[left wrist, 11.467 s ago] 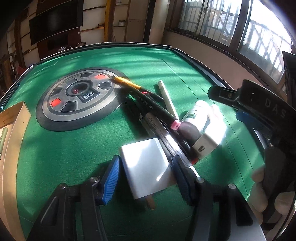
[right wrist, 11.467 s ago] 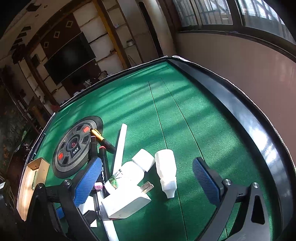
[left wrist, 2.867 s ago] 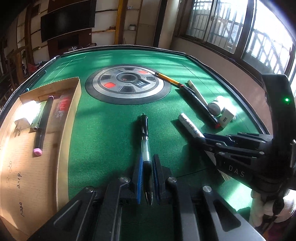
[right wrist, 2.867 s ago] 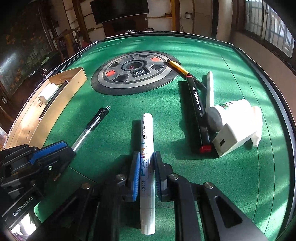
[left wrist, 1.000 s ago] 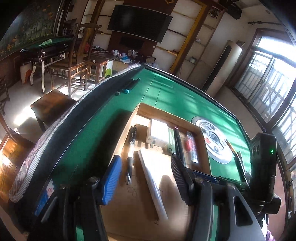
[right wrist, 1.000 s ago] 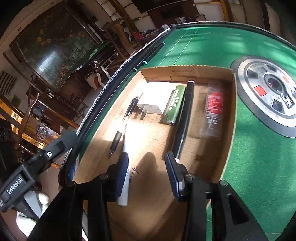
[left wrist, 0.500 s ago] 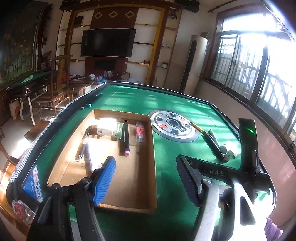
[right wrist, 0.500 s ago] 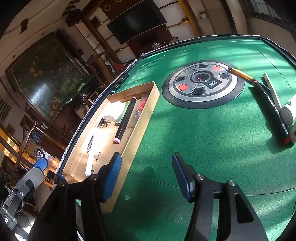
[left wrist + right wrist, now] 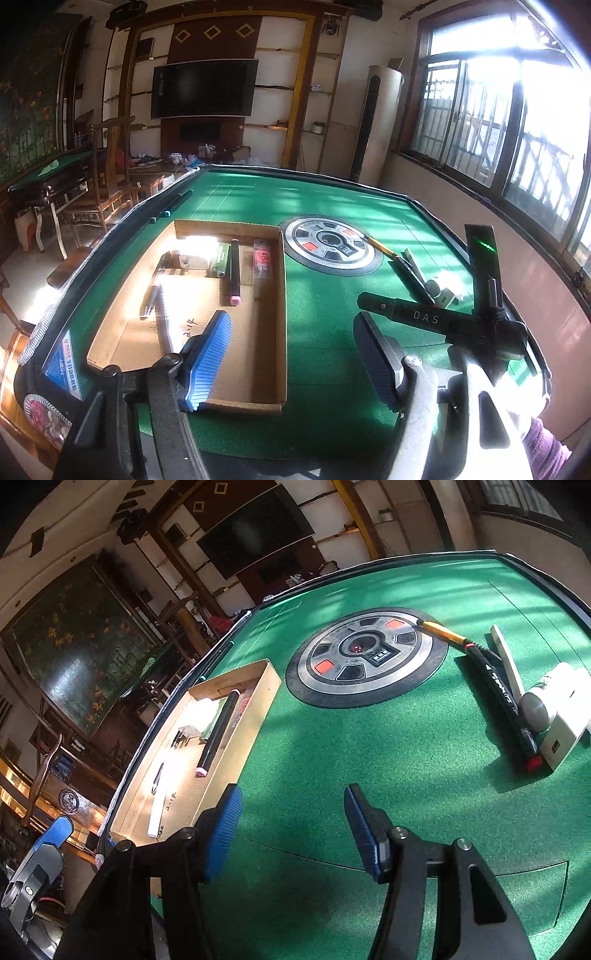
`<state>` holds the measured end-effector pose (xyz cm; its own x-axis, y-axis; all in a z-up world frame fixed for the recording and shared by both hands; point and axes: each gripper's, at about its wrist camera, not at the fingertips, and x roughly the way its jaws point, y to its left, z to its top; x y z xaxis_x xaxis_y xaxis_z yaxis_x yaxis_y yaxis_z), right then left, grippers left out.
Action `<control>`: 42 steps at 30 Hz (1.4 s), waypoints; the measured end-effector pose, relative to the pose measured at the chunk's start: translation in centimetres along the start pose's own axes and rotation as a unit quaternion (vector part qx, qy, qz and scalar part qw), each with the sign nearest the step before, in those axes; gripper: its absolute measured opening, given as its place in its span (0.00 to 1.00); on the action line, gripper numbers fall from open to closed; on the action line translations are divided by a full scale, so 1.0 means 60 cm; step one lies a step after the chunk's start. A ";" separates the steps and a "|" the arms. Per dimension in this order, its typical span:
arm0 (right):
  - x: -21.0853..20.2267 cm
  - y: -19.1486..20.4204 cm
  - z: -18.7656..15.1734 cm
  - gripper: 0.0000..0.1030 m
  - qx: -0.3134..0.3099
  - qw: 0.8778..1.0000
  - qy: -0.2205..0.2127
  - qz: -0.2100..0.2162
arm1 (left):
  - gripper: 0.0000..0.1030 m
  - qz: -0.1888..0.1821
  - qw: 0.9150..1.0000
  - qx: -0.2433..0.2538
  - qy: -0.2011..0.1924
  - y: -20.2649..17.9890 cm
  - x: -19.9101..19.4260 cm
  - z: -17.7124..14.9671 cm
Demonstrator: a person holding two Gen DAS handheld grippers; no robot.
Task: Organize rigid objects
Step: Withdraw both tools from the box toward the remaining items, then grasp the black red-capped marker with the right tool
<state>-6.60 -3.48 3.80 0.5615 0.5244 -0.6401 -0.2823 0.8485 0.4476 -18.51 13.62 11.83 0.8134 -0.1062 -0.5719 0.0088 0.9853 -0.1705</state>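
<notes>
Left gripper (image 9: 291, 354): jaws wide apart, holding nothing, low in frame above the tray's (image 9: 282, 295) near end. Right gripper (image 9: 291, 830): likewise wide open and empty, over bare green table (image 9: 369, 746). Tray, left of centre, contains pens and a black marker (image 9: 234, 271). Upper right: another marker (image 9: 504, 701), bottle (image 9: 546, 698) and charger (image 9: 561, 738), touching.

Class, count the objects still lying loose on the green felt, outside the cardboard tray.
5, clustered right of the dial: yellow-barrelled pen, black marker, flat white stick, white bottle, white charger. More may be hidden beneath.
</notes>
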 end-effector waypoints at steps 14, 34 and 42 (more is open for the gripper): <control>0.014 -0.016 0.032 0.55 0.000 0.999 0.002 -0.035 | 0.70 -0.013 1.000 -0.013 0.013 0.025 0.011 -0.006; -0.069 -0.135 0.155 0.55 0.007 0.989 -0.045 -0.143 | 0.70 -0.057 0.997 0.008 0.046 -0.017 0.043 -0.030; -0.014 -0.167 0.228 0.56 -0.014 0.981 0.004 -0.191 | 0.70 -0.101 0.991 0.008 0.086 -0.051 0.093 -0.044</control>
<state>6.39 -13.38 8.42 0.6249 0.1681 -0.7624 -0.0738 0.9849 0.1566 -15.51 9.67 7.03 0.6823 -0.3223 -0.6562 0.1723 0.9432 -0.2841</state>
